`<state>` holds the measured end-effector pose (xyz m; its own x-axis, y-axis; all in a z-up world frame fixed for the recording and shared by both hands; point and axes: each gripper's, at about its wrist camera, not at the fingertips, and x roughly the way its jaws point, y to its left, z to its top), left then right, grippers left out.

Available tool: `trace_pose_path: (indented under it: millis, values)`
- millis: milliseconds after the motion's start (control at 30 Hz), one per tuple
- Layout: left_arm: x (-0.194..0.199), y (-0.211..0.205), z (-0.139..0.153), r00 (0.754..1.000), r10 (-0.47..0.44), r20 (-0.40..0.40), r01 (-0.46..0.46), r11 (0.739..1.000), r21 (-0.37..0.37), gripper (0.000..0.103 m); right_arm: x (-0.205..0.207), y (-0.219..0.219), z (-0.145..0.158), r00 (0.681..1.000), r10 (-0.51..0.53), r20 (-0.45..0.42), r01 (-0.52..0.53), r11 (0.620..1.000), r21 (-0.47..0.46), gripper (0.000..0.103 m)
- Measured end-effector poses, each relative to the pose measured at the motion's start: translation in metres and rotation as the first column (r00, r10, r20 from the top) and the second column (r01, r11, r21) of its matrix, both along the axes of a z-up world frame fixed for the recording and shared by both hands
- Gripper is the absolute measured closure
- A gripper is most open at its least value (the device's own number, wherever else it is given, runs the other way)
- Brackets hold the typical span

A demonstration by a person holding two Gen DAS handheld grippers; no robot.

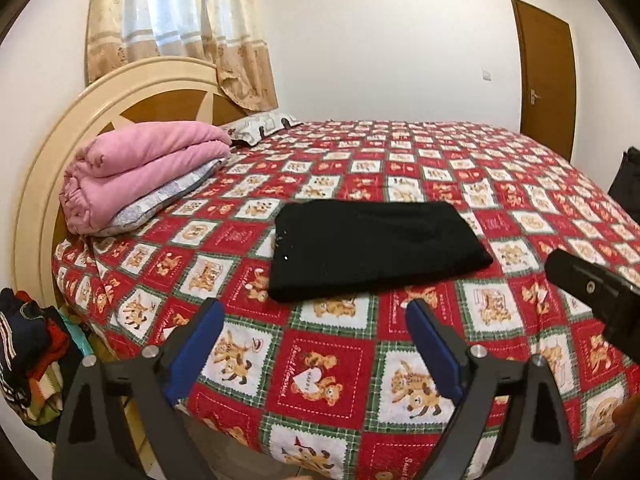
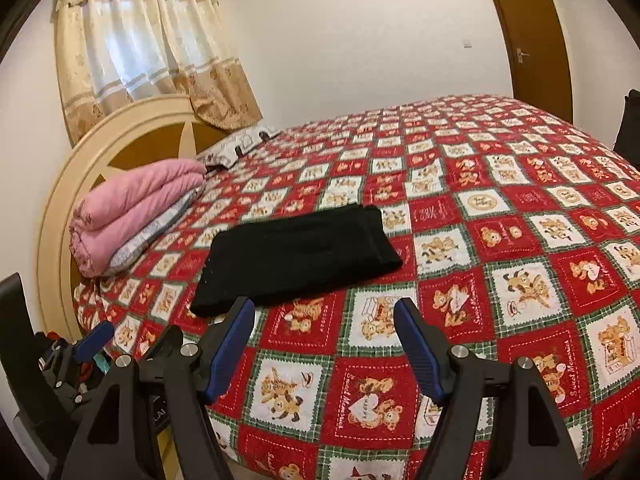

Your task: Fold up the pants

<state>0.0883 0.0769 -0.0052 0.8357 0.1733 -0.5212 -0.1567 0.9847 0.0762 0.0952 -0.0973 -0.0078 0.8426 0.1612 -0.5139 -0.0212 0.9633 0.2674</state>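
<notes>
On bed (image 1: 328, 364) centre, black pants (image 1: 376, 248) lying folded flat, at 12 o'clock beyond both grippers. Left gripper (image 1: 316, 344) gaping wide, empty; right gripper (image 2: 324, 344) also standing open, empty. Folding looking complete; next, likely withdrawing, nothing needing grasping.

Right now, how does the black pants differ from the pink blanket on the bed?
The black pants lie as a flat, thin rectangle near the front edge of the bed; the pink blanket is a thick, rounded bundle. The pants lie directly on the bedcover; the blanket rests on a grey pillow by the headboard. Both are folded.
</notes>
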Motion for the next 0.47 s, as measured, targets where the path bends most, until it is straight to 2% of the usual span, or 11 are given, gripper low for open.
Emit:
trace_pose_path:
  millis: [100, 167, 467]
  values:
    - [-0.0021, 0.006, 0.0056, 0.999, 0.042, 0.035, -0.042, 0.999, -0.007, 0.004, -0.005, 0.0011, 0.0055, 0.999, -0.009, 0.033, 0.01, 1.0, -0.008, 0.029]
    - [-0.0044, 0.008, 0.0069, 0.998, 0.019, 0.055, -0.018, 1.0, -0.018, 0.003, -0.006, 0.0012, 0.0073, 0.999, -0.017, 0.042, 0.018, 1.0, -0.024, 0.029]
    - [-0.0011, 0.007, 0.005, 0.999, 0.015, 0.035, -0.014, 1.0, -0.009, 0.003, -0.0063, -0.0011, 0.0063, 0.999, -0.017, 0.048, 0.017, 1.0, -0.004, 0.029]
